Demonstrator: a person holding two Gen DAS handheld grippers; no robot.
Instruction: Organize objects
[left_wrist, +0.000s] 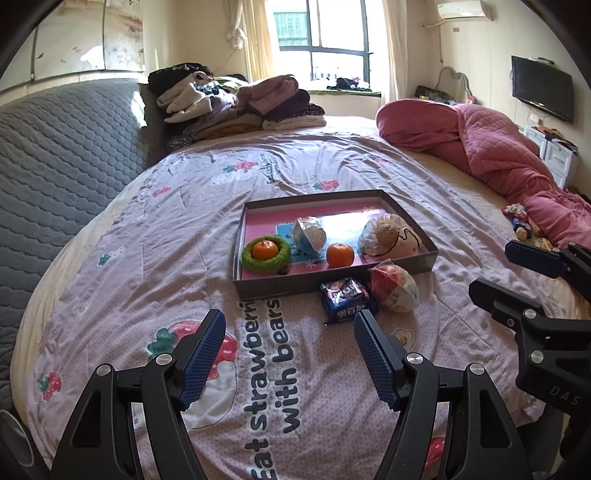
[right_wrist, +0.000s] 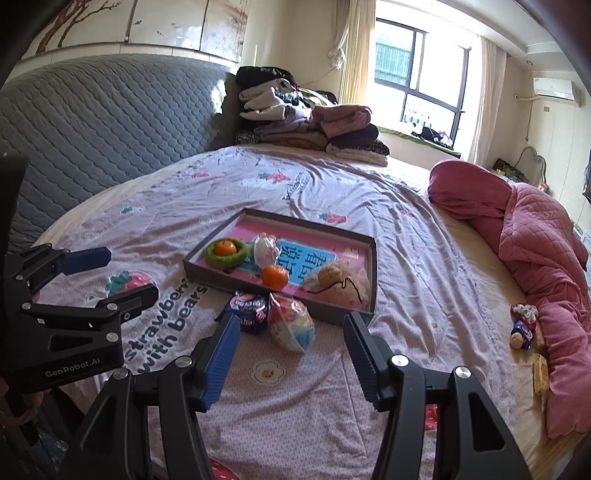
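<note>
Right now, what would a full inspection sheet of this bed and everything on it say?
Surface: bedspread, wrinkled, strawberry print.
Job's things: tray holding an orange in a green ring, a loose orange, a wrapped ball and a doll; cookie pack and second wrapped ball lie outside, by its near wall.
Clutter: small toys and snacks beside the pink quilt; folded clothes.
Grippers: left gripper open, empty; right gripper open, empty.
Cables: nothing seen on the bed.
Surroundings: window, wall television.
</note>
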